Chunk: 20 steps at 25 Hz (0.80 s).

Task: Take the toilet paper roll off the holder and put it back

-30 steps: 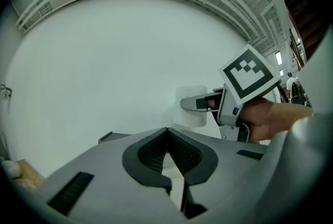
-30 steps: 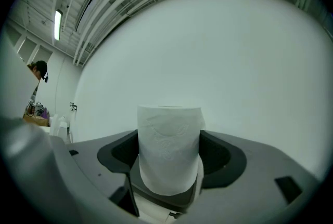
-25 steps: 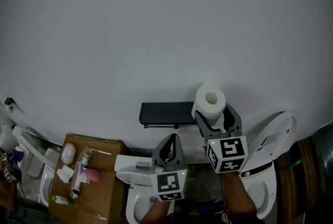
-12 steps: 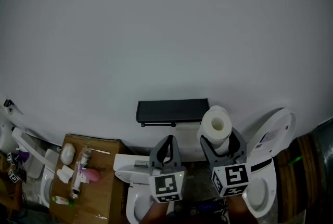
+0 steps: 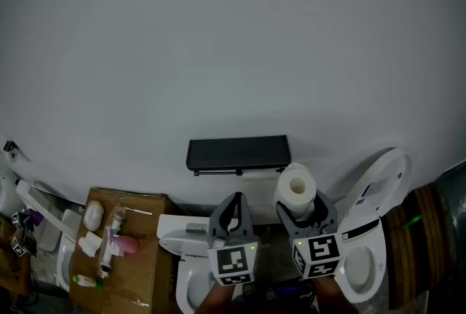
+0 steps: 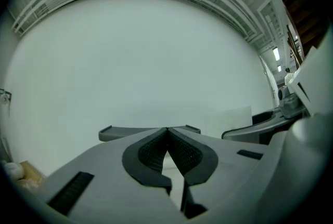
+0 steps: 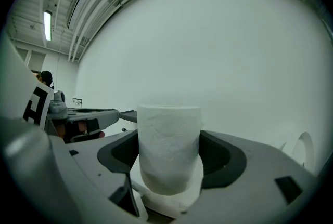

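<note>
your right gripper (image 5: pixel 306 207) is gripping the roll (image 5: pixel 296 187), low and right of centre in the head view, its jaws pressing the paper from both sides. in the right gripper view the roll is standing upright between the dark pads, with a loose fold of paper bunching under it. the roll is sitting just below and to the right of the holder (image 5: pixel 238 154), a black shelf on the wall (image 5: pixel 233 36), and is looking clear of it. your left gripper (image 5: pixel 234 197) is hovering beside the right one, lower centre, with its jaws closed tip to tip and nothing between them. a toilet (image 5: pixel 368 250) with its lid raised is showing at the lower right, and a box (image 5: pixel 142 272) carrying small items is lying at the lower left.
</note>
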Each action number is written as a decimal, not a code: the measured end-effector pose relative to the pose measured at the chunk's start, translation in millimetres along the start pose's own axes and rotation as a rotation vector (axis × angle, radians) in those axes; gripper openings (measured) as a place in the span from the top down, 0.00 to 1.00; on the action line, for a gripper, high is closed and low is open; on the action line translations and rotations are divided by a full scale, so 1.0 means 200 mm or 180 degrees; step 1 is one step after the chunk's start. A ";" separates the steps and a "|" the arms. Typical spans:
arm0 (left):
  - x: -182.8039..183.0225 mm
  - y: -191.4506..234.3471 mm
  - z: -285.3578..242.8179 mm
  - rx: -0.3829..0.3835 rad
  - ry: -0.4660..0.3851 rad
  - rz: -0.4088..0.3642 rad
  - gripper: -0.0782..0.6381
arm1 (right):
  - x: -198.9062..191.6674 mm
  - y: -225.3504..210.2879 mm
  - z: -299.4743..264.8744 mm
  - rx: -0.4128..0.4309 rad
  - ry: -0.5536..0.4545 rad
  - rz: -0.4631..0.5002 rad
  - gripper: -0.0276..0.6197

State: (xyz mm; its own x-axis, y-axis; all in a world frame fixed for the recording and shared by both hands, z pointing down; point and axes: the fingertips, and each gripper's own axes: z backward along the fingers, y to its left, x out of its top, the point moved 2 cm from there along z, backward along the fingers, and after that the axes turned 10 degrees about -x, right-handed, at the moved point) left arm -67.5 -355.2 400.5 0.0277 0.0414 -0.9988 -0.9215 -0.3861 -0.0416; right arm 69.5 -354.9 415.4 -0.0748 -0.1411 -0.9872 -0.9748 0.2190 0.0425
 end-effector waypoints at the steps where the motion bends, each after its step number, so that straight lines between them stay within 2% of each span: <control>1: 0.01 -0.01 0.00 0.0011 -0.0018 -0.0042 0.87 | 0.00 0.00 0.00 -0.0002 0.0001 0.0010 0.41; 3: 0.01 -0.02 0.01 0.0038 -0.0008 -0.0128 0.88 | 0.00 0.00 0.00 -0.0007 -0.0001 0.0022 0.41; 8: 0.00 0.01 0.03 0.0095 -0.0058 0.0053 0.87 | 0.02 0.00 0.01 -0.0004 -0.0036 0.0025 0.41; 20: 0.01 0.00 0.02 0.0073 -0.0090 0.0037 0.87 | 0.01 0.00 0.01 -0.0005 -0.0011 0.0027 0.41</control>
State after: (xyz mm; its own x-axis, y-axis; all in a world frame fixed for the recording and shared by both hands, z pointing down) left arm -68.8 -350.7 398.4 0.0062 0.0632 -0.9980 -0.9304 -0.3654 -0.0289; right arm 70.4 -354.1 413.9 -0.0824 -0.1360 -0.9873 -0.9744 0.2187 0.0512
